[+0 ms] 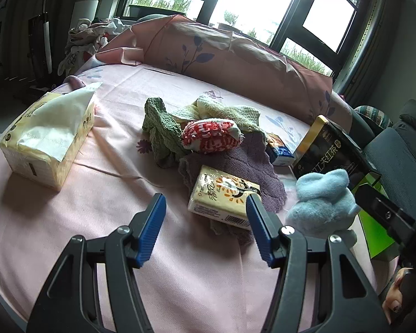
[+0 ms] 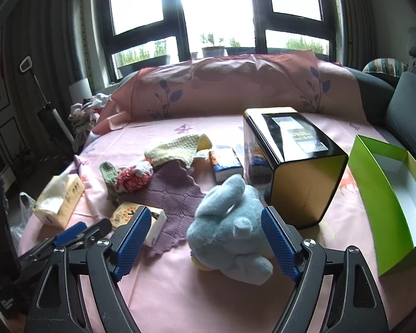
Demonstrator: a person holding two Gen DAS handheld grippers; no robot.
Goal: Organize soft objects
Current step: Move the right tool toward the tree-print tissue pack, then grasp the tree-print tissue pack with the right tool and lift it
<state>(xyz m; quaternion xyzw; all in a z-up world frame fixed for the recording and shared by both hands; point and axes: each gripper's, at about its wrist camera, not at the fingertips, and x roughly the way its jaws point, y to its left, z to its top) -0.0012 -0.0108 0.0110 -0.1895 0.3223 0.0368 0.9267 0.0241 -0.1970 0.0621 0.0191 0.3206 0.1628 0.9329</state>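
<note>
Left wrist view: left hand-held gripper and right hand-held gripper gape empty over pink bedsheet.

I see a fluffy light-blue plush toy lying on its side, near. Left and farther, a red-white chenille cloth sits on a purple waffle cloth, between green and cream knitted cloths.

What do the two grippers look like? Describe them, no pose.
Both match. The left gripper and right gripper have black plastic arms with triangular cut-outs, silver round pivot screws, and jaws faced with blue ribbed pads. No cables show. A hand behind the right gripper has a painted nail.
</note>
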